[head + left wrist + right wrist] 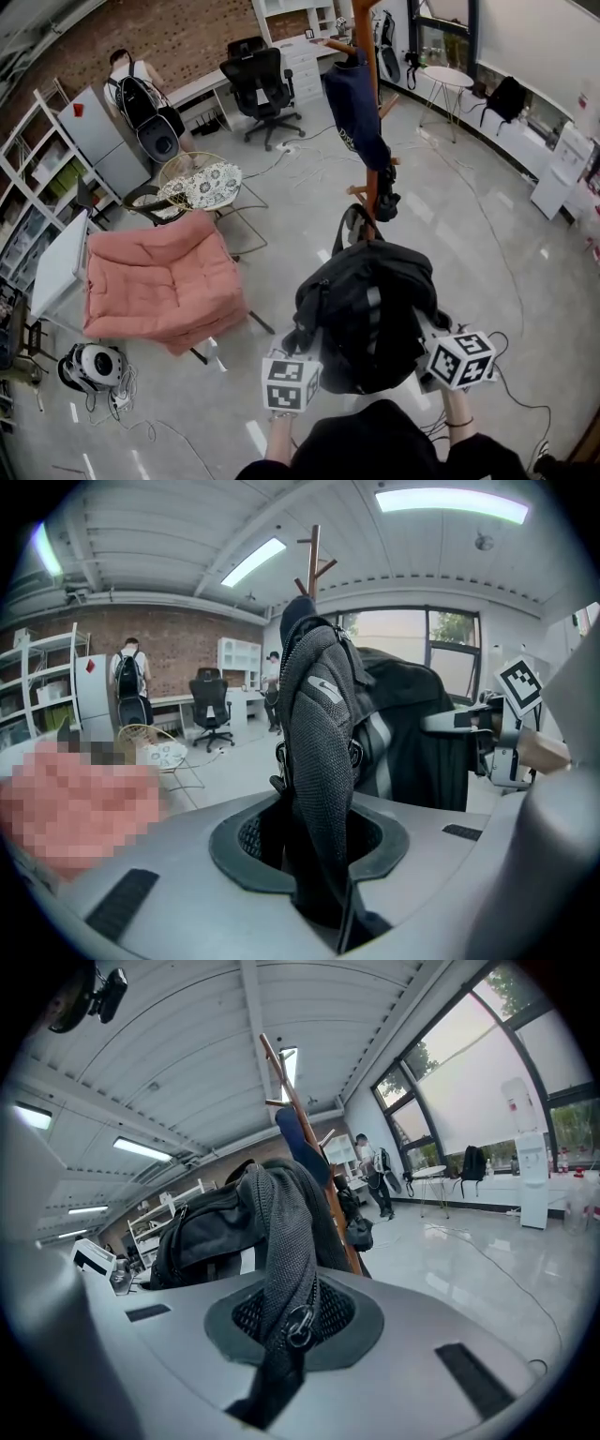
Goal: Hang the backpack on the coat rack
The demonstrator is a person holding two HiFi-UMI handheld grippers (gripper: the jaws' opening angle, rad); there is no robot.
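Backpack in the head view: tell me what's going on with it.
A person holds the black backpack up between two handheld grippers. The left gripper is shut on one mesh strap, and the right gripper is shut on a second mesh strap. The coat rack stands just ahead, with a dark blue garment hanging on it. The backpack is not yet on a hook.

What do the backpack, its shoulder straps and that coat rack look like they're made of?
The backpack looks like black woven synthetic fabric, probably nylon or polyester: matte, softly creased. Its shoulder straps are grey padded mesh; the open knit shows close up. The coat rack is probably wood: reddish-brown pole and angled pegs, though painted metal is possible.
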